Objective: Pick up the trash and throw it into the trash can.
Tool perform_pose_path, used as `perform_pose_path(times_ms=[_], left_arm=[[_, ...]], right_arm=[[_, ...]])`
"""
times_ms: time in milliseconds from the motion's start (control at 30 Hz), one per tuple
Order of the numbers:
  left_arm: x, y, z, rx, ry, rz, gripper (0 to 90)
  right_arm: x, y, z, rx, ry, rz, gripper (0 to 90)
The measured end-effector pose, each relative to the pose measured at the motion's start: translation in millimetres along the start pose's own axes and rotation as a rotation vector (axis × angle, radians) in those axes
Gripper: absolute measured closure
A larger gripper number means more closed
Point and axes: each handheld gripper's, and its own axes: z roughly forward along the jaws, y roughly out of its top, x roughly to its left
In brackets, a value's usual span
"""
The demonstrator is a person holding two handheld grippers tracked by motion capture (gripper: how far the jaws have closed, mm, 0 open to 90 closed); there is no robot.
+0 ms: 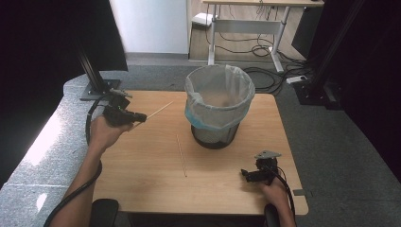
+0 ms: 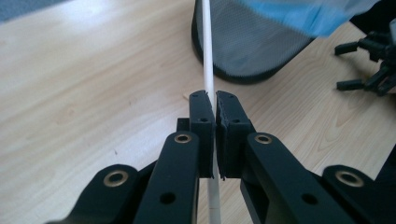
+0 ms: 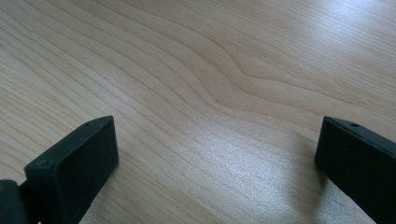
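Stick (image 1: 159, 110) clamped in left gripper (image 1: 140, 117), jaws closed on it; long axis runs far-right toward bin (image 1: 218, 105), at table's (image 1: 142, 189) far left. Left gripper view: stick (image 2: 208, 56) passes through jaws, tail end near. Second stick (image 1: 181, 155) flat mid-table, lengthwise near-far. Two sticks, one bin. Right gripper (image 1: 245, 175) near right, jaws wide apart, empty; right gripper view gives bare wood grain.
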Motion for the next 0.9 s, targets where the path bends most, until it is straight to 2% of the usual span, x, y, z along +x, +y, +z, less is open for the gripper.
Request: perform_pose_path(times_ms=[133, 167, 200, 233, 367, 400, 467, 567, 600, 633, 667, 700, 900], left_arm=[[-7.6, 24.6, -15.2, -0.015, 0.005, 0.030, 86.5], [-7.6, 24.6, -15.2, -0.015, 0.005, 0.030, 86.5], [-10.8, 35.1, -21.1, -0.019, 0.006, 0.042, 86.5], [-10.8, 35.1, -21.1, -0.019, 0.006, 0.042, 86.4], [-18.2, 57.2, -31.2, -0.031, 0.003, 0.067, 86.5], [-22.7, 68.3, -33.4, -0.030, -0.002, 0.083, 86.5], [-25.0, 73.7, -33.4, -0.027, -0.004, 0.090, 86.4], [-31.7, 89.2, -29.1, -0.014, -0.013, 0.104, 86.4], [-35.5, 99.0, -23.1, 0.004, -0.015, 0.117, 86.4], [-35.5, 99.0, -23.1, 0.004, -0.015, 0.117, 86.4], [-39.2, 107.9, -14.7, 0.012, -0.026, 0.123, 86.4], [-39.2, 107.9, -14.7, 0.012, -0.026, 0.123, 86.4], [-49.8, 129.7, 16.1, 0.042, -0.049, 0.146, 86.4]], right_arm=[[0.1, 0.0, -0.1, 0.000, 0.002, -0.002, 0.0], [0.1, 0.0, -0.1, 0.000, 0.002, -0.002, 0.0], [0.1, 0.0, -0.1, 0.000, 0.002, -0.002, 0.0], [0.1, 0.0, -0.1, 0.000, 0.002, -0.002, 0.0], [0.1, 0.0, 0.1, -0.001, 0.003, -0.002, 0.0], [0.1, 0.0, 0.1, -0.001, 0.003, -0.002, 0.0], [0.2, 0.0, 0.0, -0.001, 0.004, -0.001, 0.0], [0.1, 0.0, 0.1, -0.001, 0.003, -0.002, 0.0], [0.1, 0.0, 0.1, -0.001, 0.003, -0.002, 0.0], [0.1, 0.0, 0.1, -0.001, 0.003, -0.002, 0.0], [0.1, 0.0, 0.0, -0.001, 0.003, -0.003, 0.0], [0.1, 0.0, 0.0, -0.001, 0.003, -0.003, 0.0], [0.2, 0.0, 0.0, 0.000, 0.005, -0.005, 0.0]])
